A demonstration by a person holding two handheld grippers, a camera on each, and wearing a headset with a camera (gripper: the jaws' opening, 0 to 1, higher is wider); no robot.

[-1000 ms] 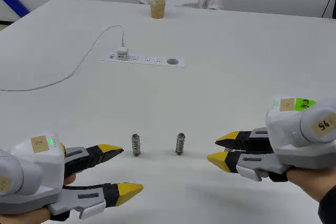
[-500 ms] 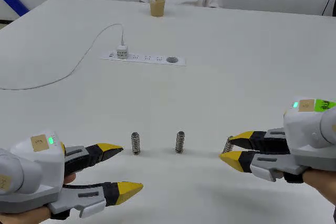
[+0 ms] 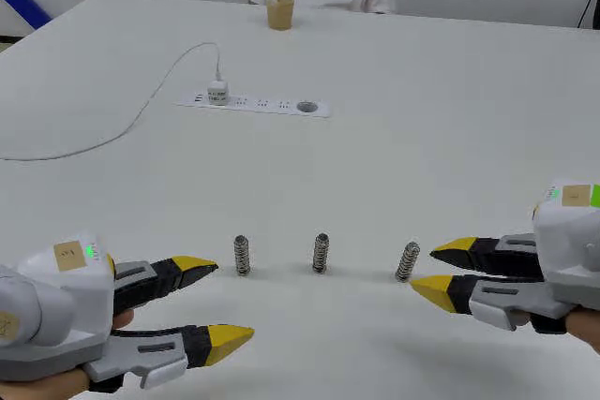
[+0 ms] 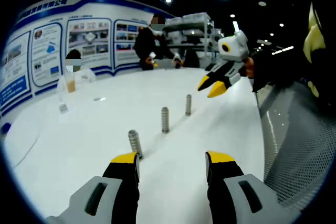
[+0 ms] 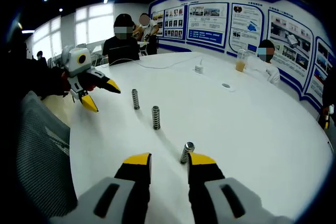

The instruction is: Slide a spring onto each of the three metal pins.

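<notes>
A: Two yellow-tipped jaws on the right gripper (image 3: 427,267) stand apart, gripping nothing, tips just beside the right spring (image 3: 407,261).
B: That one leans a little. One nudge from those tips could topple it.
A: Left gripper (image 3: 232,299) is wide and empty too, near the left spring (image 3: 242,256). Middle spring (image 3: 321,253) stands upright between them on the table (image 3: 394,138).
B: A careless sweep along that row knocks them all over.

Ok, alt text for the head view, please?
Three springs stand in a row on a white table, the rightmost spring leaning. An open left tool and an open right tool flank the row.
</notes>
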